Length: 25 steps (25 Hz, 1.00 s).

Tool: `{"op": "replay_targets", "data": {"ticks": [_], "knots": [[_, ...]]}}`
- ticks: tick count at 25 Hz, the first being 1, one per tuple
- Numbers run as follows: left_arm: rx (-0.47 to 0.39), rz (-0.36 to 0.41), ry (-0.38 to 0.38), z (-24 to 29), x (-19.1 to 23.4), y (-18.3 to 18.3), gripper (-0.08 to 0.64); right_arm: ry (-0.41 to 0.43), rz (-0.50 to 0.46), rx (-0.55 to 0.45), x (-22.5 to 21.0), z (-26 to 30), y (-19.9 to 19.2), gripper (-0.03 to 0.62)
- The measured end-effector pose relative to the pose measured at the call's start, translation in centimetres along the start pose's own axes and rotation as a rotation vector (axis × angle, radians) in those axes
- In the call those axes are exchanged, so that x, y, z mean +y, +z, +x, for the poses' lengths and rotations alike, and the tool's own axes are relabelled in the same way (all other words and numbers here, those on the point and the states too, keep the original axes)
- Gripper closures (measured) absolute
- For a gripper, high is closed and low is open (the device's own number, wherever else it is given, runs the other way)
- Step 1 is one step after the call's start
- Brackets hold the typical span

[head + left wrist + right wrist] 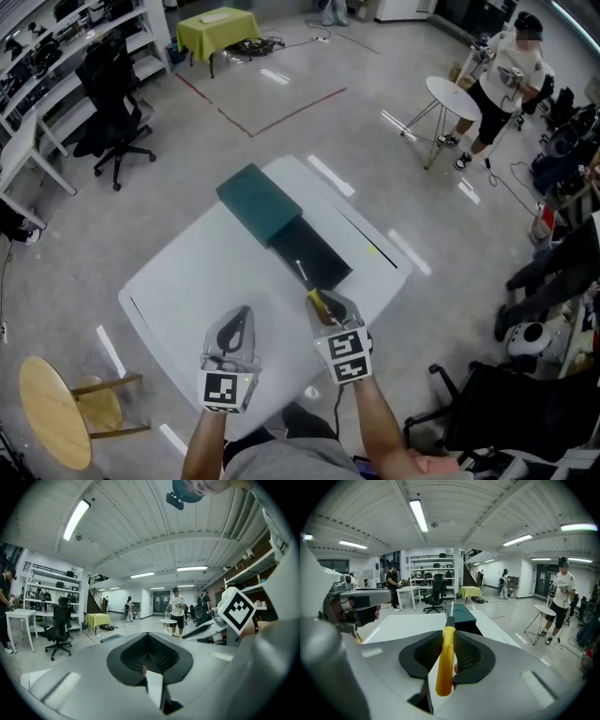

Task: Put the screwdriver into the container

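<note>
A dark green container (258, 202) lies across the middle of the white table (178, 281), its black open part (311, 253) facing me. My right gripper (326, 306) is shut on a yellow-handled screwdriver (315, 300), whose metal shaft points at the open part and ends just short of its near edge. In the right gripper view the screwdriver (446, 660) runs lengthwise between the pads (466, 656), tip aimed at the container (461, 613). My left gripper (246, 312) hovers over the table's near side, left of the right one, shut and empty (150, 638).
A round wooden stool (52, 411) stands at the lower left. Dark chairs (497, 422) crowd the lower right. A black office chair (112, 94) and shelving are at the far left. A person (502, 80) stands by a small round white table (453, 98) at the far right.
</note>
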<state>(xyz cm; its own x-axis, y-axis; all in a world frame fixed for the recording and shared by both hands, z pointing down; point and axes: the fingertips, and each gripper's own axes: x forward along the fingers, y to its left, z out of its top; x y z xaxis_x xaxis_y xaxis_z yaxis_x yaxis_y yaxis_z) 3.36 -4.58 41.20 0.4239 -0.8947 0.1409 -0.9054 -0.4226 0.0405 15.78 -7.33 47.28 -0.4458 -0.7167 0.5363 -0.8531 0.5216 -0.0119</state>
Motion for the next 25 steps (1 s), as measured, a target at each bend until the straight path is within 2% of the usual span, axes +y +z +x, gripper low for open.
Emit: {"op": "replay_targets", "data": {"ticks": [4, 15, 25], "knots": [[0.018, 0.006, -0.017, 2.4, 1.2, -0.8, 0.548, -0.017, -0.002, 0.022, -1.2, 2.1, 0.0, 0.512], [0.089, -0.058, -0.035, 8.5, 4.8, -5.3, 0.548, -0.009, -0.036, 0.092, -3.6, 10.0, 0.0, 0.512], [0.155, -0.083, -0.021, 11.3, 6.6, -9.1, 0.548, 0.017, -0.058, 0.181, -5.3, 15.4, -1.9, 0.512]]}}
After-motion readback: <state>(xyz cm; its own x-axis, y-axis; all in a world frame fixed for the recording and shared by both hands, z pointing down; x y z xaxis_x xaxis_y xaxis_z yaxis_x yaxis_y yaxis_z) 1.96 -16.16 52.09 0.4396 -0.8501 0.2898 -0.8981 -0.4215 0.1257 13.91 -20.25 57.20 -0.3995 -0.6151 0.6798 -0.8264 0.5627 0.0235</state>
